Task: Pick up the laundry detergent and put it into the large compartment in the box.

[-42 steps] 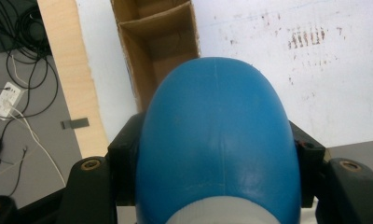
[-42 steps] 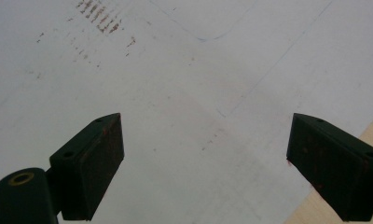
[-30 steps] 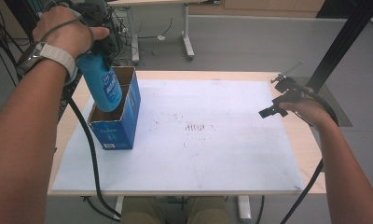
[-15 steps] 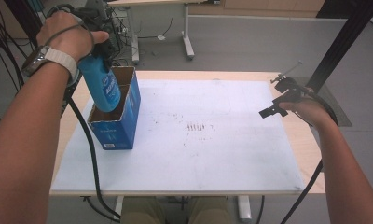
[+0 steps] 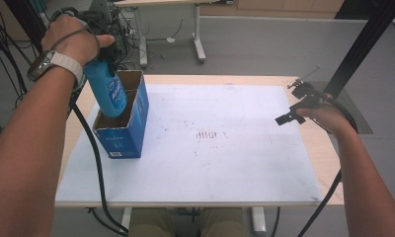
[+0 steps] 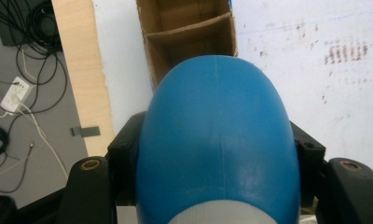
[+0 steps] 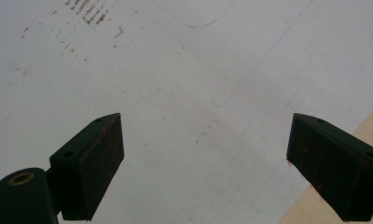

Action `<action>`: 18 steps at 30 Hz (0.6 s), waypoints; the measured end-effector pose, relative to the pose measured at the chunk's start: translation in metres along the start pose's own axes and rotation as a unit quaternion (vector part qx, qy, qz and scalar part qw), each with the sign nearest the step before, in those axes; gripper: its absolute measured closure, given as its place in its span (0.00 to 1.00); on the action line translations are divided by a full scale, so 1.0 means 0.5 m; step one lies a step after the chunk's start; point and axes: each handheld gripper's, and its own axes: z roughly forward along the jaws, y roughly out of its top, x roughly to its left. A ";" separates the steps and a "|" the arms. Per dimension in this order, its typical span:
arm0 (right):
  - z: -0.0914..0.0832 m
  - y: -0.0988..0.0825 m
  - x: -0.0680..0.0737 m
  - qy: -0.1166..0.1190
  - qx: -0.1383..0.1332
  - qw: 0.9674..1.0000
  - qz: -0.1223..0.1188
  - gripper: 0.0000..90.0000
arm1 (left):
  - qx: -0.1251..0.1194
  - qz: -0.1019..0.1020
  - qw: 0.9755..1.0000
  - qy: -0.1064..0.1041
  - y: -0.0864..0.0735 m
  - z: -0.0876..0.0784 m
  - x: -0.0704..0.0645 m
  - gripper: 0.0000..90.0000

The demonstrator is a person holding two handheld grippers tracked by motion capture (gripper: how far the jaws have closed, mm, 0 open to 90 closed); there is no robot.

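Observation:
A blue bottle (image 5: 108,91) hangs base-down over a blue cardboard box (image 5: 122,133) with an open top and a divider inside. Its lower end dips into the box's far compartment. My left gripper (image 5: 98,42) is shut on the bottle's upper part. In the left gripper view the bottle (image 6: 216,140) sits between the two black jaws, with the box (image 6: 189,42) beneath it. My right gripper (image 5: 289,103) rests at the table's right edge, held in the person's hand. Its jaws stand wide open in the right gripper view (image 7: 205,168), with nothing between them.
A white sheet (image 5: 225,148) with faint reddish marks covers the wooden table (image 5: 326,163). A black cable (image 5: 94,163) trails from the left gripper across the table's left side. Desk legs and cables stand on the floor behind.
My left gripper has lowered the bottle a little toward the box. The right gripper has kept still.

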 end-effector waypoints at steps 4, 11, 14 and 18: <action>0.007 0.004 0.000 0.001 0.003 1.000 0.000 0.12 | 0.008 -0.002 1.000 -0.002 0.008 0.019 0.006 0.42; 0.014 0.009 -0.002 0.002 0.008 1.000 -0.001 0.12 | 0.003 -0.002 1.000 0.000 0.010 0.047 0.009 0.42; 0.017 0.010 -0.002 0.003 0.009 1.000 0.000 0.12 | 0.004 -0.001 1.000 0.000 0.013 0.059 0.011 0.42; 0.022 0.007 -0.005 0.004 0.009 1.000 0.002 0.12 | 0.009 0.005 1.000 0.006 0.020 0.076 0.004 0.42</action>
